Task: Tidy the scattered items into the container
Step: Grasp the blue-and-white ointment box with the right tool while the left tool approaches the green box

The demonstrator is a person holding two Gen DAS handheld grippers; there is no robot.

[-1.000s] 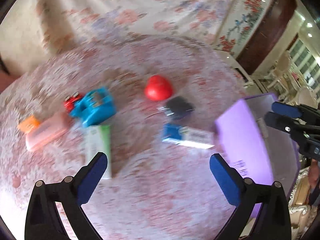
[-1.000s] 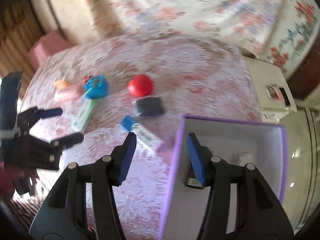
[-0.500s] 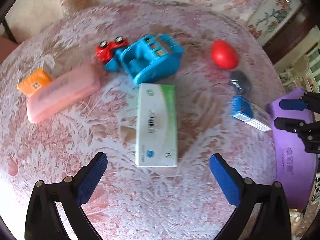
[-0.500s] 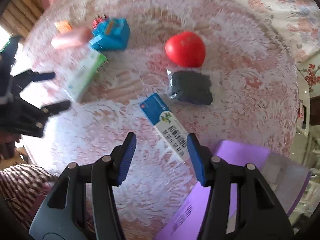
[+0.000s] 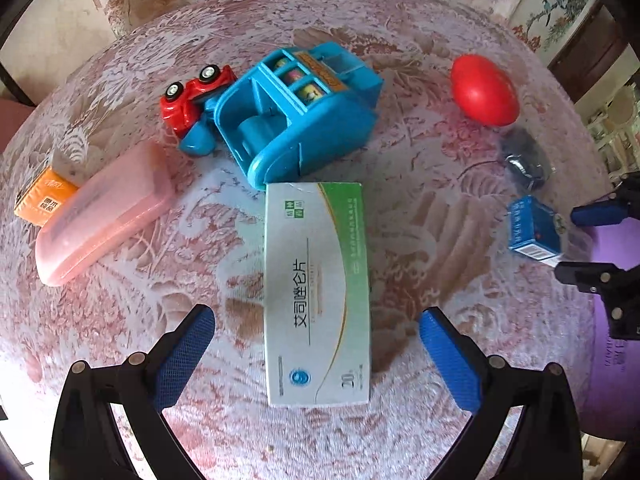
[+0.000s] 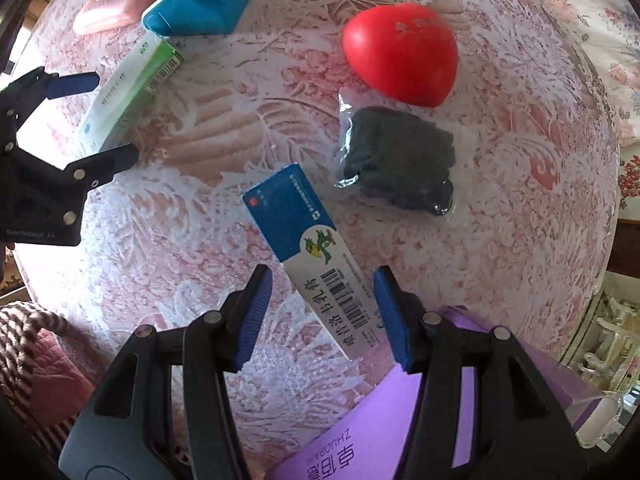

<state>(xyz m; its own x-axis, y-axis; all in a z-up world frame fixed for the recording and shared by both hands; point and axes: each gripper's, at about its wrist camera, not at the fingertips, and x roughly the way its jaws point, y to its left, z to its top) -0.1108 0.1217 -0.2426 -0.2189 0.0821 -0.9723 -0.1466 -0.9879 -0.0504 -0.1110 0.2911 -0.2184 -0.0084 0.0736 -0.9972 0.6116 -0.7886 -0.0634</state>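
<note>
- Now I see the green-and-white box (image 5: 318,292) lying flat on the pink patterned tablecloth (image 5: 420,208), lengthwise between my left gripper (image 5: 316,354) fingers, which gape wide, holding nothing.
- My right gripper (image 6: 324,312) straddles the blue-and-white box (image 6: 310,248), jaws apart, not touching it.
- Just beneath it sits the purple container (image 6: 360,440).

The round worktop (image 5: 420,208) is wearing a pink-and-white leaf-patterned cloth. A white carton with a green band (image 5: 318,292) is showing black print and a blue round logo. A bright blue plastic toy (image 5: 296,112) is carrying an orange strip, with a red toy car with white wheels (image 5: 192,98) beside it. A translucent pink case (image 5: 100,212), an orange packet (image 5: 42,198), a glossy red heart-shaped ball (image 6: 400,54), a blue-and-white barcoded box (image 6: 316,260), a dark bagged bundle (image 6: 400,164) and a purple container (image 6: 360,440) are lying around.
</note>
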